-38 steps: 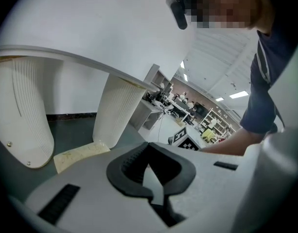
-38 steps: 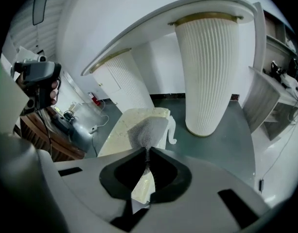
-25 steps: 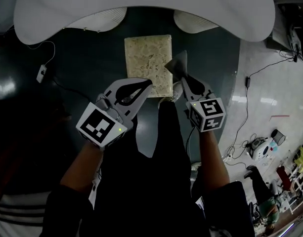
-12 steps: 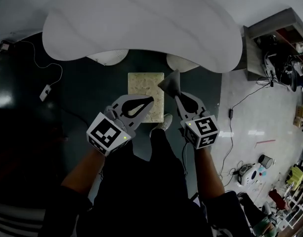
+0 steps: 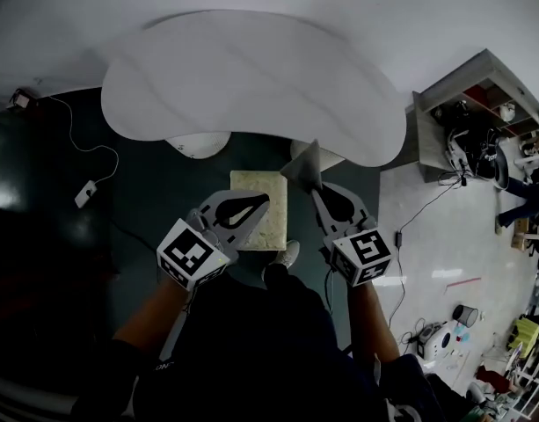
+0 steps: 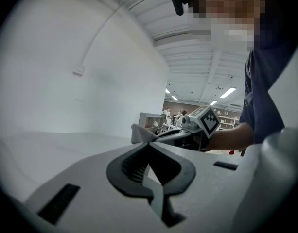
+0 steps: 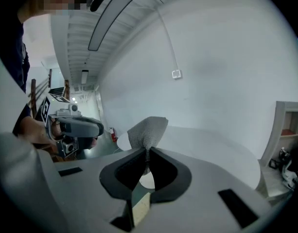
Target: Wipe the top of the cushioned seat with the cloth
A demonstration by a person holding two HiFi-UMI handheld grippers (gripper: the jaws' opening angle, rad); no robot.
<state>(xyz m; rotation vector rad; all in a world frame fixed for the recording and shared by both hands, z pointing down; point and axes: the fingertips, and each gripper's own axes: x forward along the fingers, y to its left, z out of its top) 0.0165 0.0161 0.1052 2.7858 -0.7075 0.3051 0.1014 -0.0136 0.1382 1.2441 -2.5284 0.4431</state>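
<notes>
Over the last second the head camera has risen and pulled back: the pale cream, square cushioned seat [image 5: 256, 183], which filled much of the lower middle before, now looks smaller and lies low on the dark floor [image 5: 146, 200], just in front of the big curved white worktop [image 5: 251, 86]. Both tools have come up with the person and are held above the seat rather than on it. The gripper views bear this out, since each looks level across the room at a white wall, not down at the cushion. The right gripper [image 5: 311, 187] has its fingers pinched shut on a small grey woven cloth [image 5: 304, 165], a peak of which stands up out of the tips in its own view [image 7: 148, 129]. The left gripper [image 5: 262, 202] has its fingers closed tip to tip with nothing between them [image 6: 149, 147]. It hangs over the near left part of the seat. With the cloth lifted clear of the cushion, my judgement is that the wiping is paused or finished. If more passes are wanted, the cloth must be brought back down flat onto the top. As for containers, the only one near is the open grey shelf unit [image 5: 480, 112] at the right. It holds a clutter of things too small to name, and none of it bears on the task.
</notes>
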